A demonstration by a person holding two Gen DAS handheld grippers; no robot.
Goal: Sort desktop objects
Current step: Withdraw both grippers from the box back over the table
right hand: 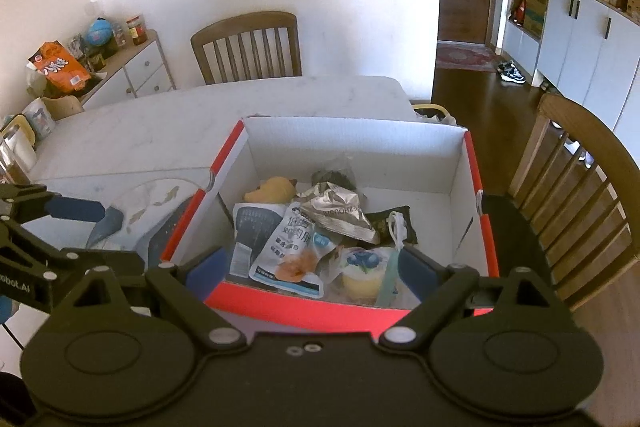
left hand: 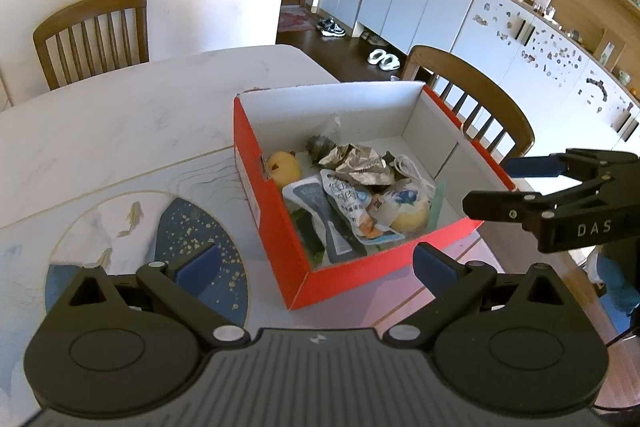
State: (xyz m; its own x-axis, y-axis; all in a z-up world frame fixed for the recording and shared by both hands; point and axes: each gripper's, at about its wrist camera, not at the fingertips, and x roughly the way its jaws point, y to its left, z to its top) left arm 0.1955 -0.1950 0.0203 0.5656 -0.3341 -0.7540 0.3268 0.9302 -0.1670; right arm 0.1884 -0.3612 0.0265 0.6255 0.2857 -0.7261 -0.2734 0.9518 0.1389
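Red cardboard box, white-lined [right hand: 476, 187], near the white marble table's [left hand: 120, 115] right edge: holds snack packets, crumpled silver foil bag [right hand: 340, 211], yellow plush toy [left hand: 284, 167]. Left gripper [left hand: 316, 259] and right gripper [right hand: 316, 267]: fingers spread wide, empty. Step: sorting apparently complete or between picks; next, choose any remaining item.

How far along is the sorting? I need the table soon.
Looks nearly done: snack packets, a crumpled foil bag and a yellow toy lie in the red box. Left gripper and right gripper are open, holding nothing. No loose items show on the table.
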